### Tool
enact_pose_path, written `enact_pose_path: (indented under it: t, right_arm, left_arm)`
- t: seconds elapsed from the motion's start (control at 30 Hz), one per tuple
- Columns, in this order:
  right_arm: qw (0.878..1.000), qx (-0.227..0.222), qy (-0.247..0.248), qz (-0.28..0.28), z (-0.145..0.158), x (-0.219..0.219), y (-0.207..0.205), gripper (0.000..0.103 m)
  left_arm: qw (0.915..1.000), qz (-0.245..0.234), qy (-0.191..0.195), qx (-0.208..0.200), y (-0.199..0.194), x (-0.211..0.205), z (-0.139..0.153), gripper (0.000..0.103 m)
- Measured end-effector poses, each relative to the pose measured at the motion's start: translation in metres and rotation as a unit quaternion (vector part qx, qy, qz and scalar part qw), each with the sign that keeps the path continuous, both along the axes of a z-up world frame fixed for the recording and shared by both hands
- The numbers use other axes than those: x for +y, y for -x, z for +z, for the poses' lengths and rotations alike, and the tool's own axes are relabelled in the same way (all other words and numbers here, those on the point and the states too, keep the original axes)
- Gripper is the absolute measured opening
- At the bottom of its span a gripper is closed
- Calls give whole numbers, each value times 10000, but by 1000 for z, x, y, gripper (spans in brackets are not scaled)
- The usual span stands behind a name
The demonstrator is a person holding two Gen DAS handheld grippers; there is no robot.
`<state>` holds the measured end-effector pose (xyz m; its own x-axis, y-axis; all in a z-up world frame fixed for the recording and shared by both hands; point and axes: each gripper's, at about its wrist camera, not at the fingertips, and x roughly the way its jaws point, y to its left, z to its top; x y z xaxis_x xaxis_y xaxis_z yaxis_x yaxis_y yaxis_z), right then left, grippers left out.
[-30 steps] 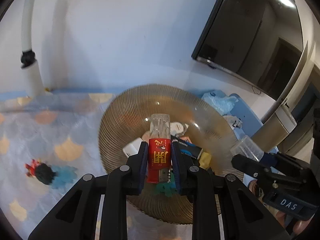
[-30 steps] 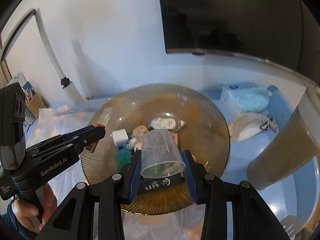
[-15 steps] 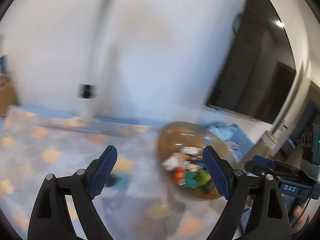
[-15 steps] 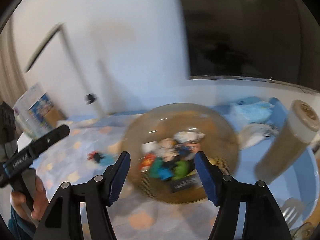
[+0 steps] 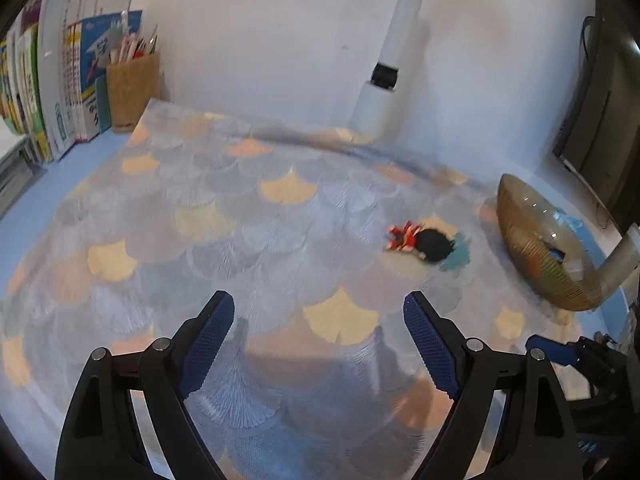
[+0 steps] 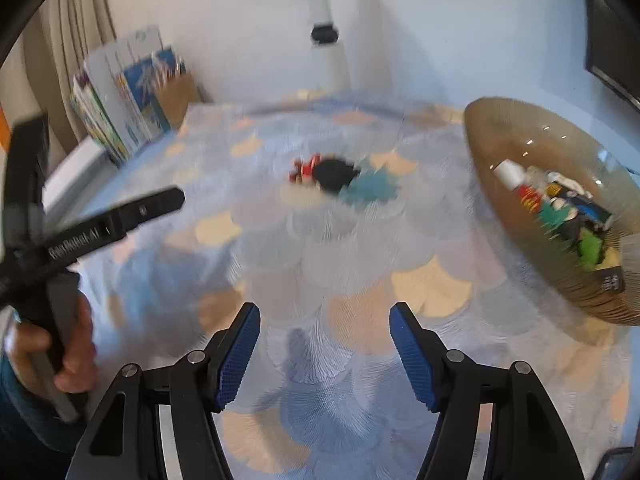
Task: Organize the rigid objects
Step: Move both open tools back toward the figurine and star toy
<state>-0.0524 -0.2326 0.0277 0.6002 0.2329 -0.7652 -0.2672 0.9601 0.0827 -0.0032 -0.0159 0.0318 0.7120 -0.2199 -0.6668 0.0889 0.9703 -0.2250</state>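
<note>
with both tools empty and wide apart, the left tool (image 5: 319,320) and right tool (image 6: 324,330) face the last loose toy (image 6: 326,174) at twelve o'clock on the tabletop (image 6: 280,264); next, one must close on it for the bowl (image 6: 496,124) at two o'clock.

Scallop-patterned cloth (image 5: 208,216), upright books (image 5: 60,80), brown pen holder (image 5: 132,92), white pole (image 5: 396,52), perhaps a lamp
</note>
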Motion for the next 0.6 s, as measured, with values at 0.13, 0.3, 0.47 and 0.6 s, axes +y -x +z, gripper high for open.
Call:
enact_pose_path:
  t: [0.13, 0.3, 0.47, 0.6]
  right_arm:
    - [9999, 52, 124, 40, -14, 2, -6, 66]
    - [10000, 45, -36, -50, -20, -4, -8, 67]
    - [9999, 34, 110, -55, -21, 0, -8, 71]
    - [9995, 8, 308, -88, -21, 4, -7, 73]
  left_arm:
    - [9996, 217, -74, 166, -3, -1, -12, 87]
    - [9994, 325, -4, 79, -1, 4, -11, 87]
    - [9996, 261, -95, 80, -2, 1, -12, 87]
    - [9994, 202, -270, -79, 3, -5, -9, 87]
